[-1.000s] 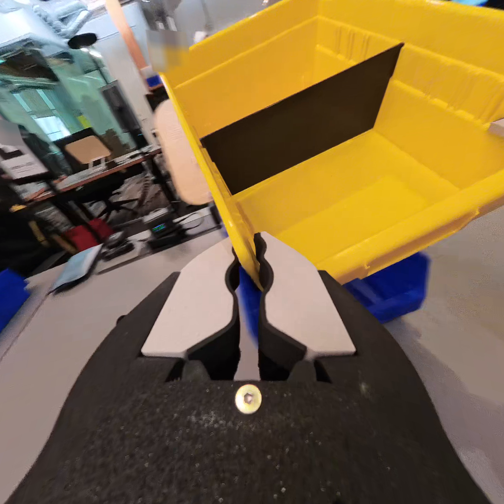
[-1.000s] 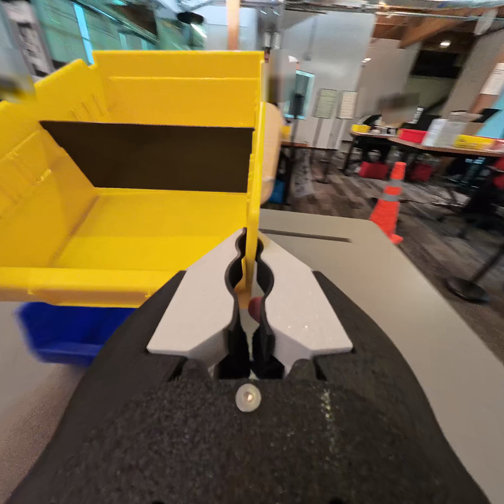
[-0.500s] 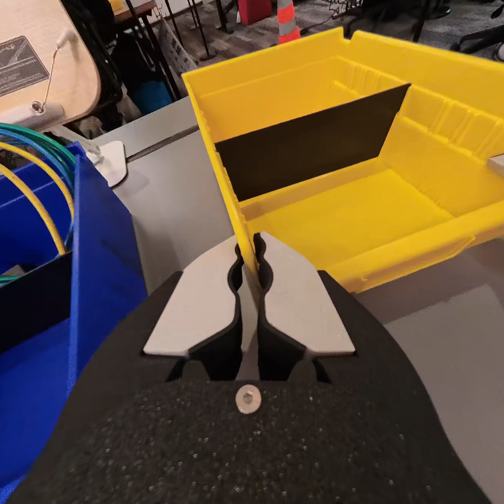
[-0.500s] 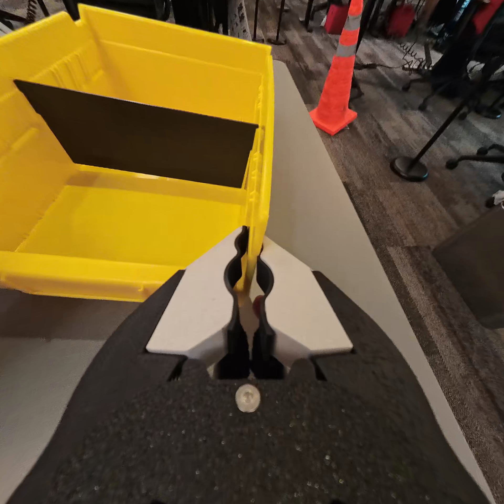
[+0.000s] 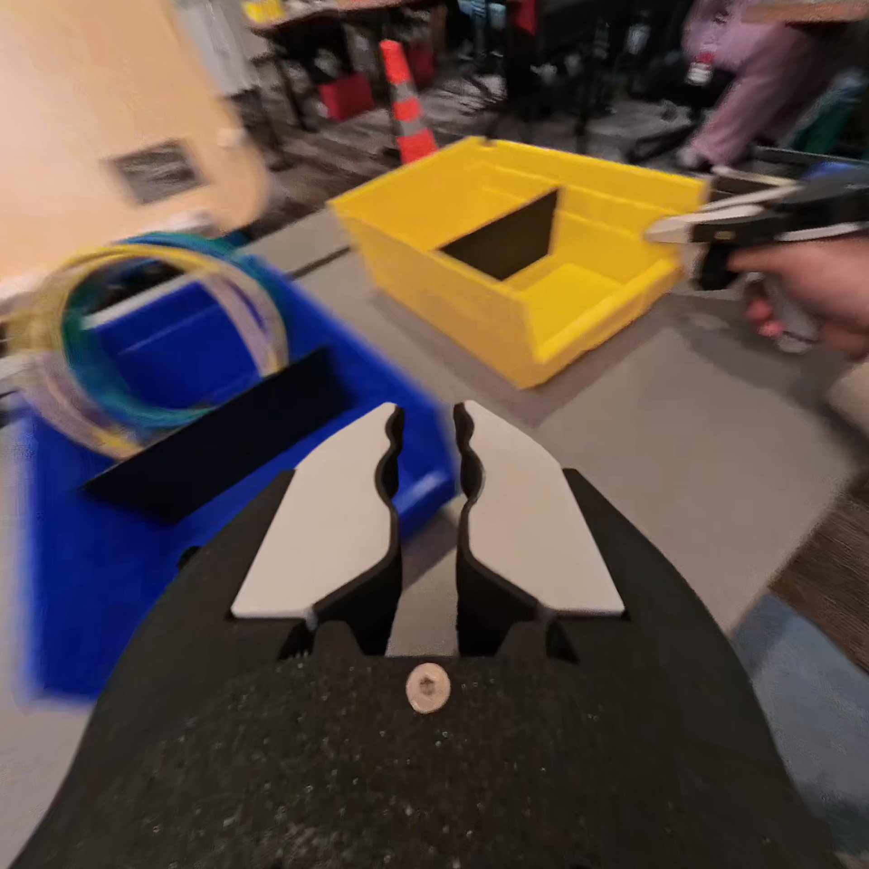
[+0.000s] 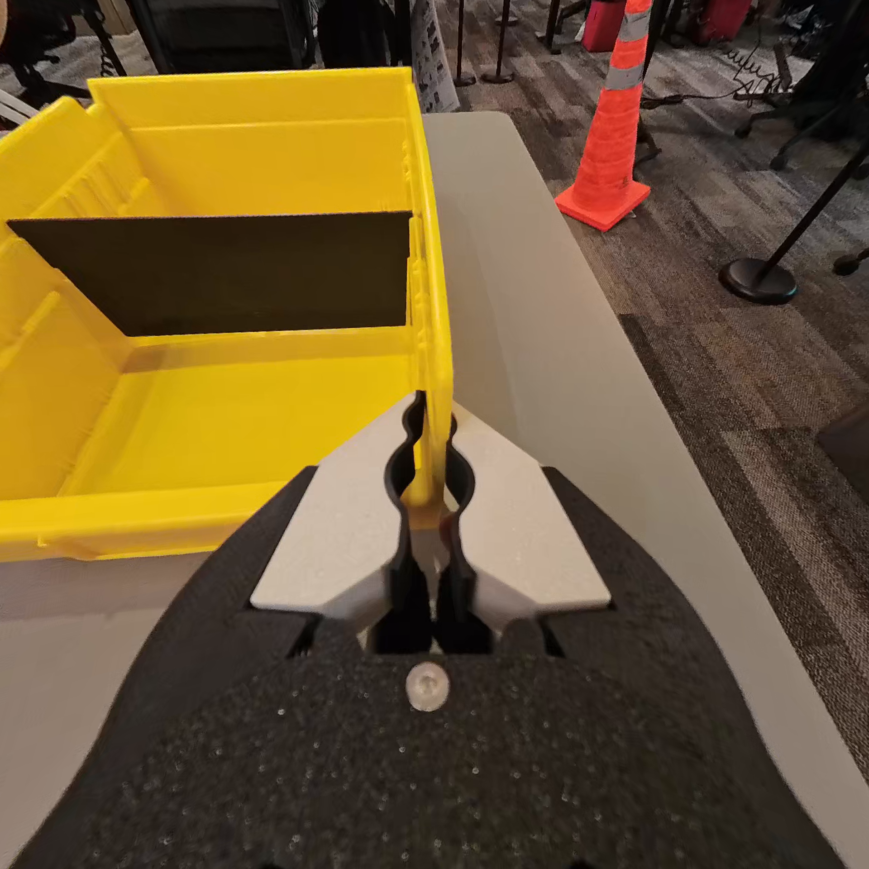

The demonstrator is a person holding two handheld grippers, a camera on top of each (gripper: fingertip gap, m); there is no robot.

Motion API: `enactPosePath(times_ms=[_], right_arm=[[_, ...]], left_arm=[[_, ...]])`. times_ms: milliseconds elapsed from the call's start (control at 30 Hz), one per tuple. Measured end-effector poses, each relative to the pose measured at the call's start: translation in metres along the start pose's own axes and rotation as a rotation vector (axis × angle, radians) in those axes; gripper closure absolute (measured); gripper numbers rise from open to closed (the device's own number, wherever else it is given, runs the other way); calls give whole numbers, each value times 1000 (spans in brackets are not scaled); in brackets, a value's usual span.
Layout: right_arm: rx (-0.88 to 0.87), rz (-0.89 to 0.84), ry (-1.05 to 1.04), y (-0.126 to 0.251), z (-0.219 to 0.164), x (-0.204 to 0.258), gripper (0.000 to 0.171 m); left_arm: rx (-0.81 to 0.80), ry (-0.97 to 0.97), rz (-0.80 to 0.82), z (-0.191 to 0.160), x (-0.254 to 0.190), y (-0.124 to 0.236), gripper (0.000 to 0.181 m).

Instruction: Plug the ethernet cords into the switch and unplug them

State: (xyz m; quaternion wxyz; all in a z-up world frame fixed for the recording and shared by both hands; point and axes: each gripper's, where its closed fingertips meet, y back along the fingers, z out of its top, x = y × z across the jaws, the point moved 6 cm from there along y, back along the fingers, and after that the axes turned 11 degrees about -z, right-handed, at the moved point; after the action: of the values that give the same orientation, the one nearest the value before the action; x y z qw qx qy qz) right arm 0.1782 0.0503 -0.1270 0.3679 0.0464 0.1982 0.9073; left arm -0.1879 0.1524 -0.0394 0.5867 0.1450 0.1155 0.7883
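Note:
Coiled ethernet cords (image 5: 94,399), yellow, green and blue, lie blurred in a blue bin (image 5: 141,564) with a black divider (image 5: 225,437). My left gripper (image 5: 428,414) is open and empty, above the blue bin's near right corner. A yellow bin (image 5: 446,301) with a black divider (image 5: 508,240) stands on the grey table (image 5: 658,446) farther right. My right gripper (image 6: 435,409) is shut on the yellow bin's right wall (image 6: 430,282). It also shows in the left wrist view (image 5: 658,230), held by a hand (image 5: 809,291). No switch is in view.
The table's right edge (image 6: 611,357) runs close beside the yellow bin. An orange cone (image 6: 611,141) and a black stand base (image 6: 757,282) are on the floor beyond it. A beige panel (image 5: 94,117) stands behind the blue bin. A person (image 5: 752,94) is far back.
The yellow bin has come down onto the table. My left gripper has let go of its left wall, opened and drawn back toward the blue bin. My right gripper keeps its hold.

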Motion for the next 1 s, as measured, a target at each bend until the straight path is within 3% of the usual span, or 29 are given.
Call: enactPosePath(times_ms=[133, 233, 300, 400, 500, 600, 633, 667, 833, 1000], right_arm=[[-28, -133, 32, 12, 15, -7, 148], [-219, -208, 34, 61, 54, 13, 142], [-307, -63, 51, 97, 66, 69, 142], [-241, 318, 81, 132, 37, 189, 135], [-166, 323, 135, 130, 2, 254, 136], [-33, 214, 158, 110, -21, 277, 141], [-12, 165, 182, 104, -26, 280, 144], [-14, 151, 187, 101, -29, 285, 160], [-44, 109, 123, 110, -25, 310, 167], [-87, 129, 174, 127, -8, 374, 167]], left_arm=[[2, 137, 273, -54, 98, 58, 147], [22, 240, 229, -90, 125, 60, 138], [48, 274, 179, -100, 131, 49, 135], [49, 268, 153, -100, 135, 33, 139], [78, 332, 141, -106, 138, 21, 150], [65, 393, 130, -106, 141, 21, 158], [65, 397, 129, -105, 143, 21, 163], [67, 399, 129, -105, 145, 21, 166], [136, 327, 234, -107, 164, 31, 177], [114, 371, 306, -117, 212, 76, 178]])
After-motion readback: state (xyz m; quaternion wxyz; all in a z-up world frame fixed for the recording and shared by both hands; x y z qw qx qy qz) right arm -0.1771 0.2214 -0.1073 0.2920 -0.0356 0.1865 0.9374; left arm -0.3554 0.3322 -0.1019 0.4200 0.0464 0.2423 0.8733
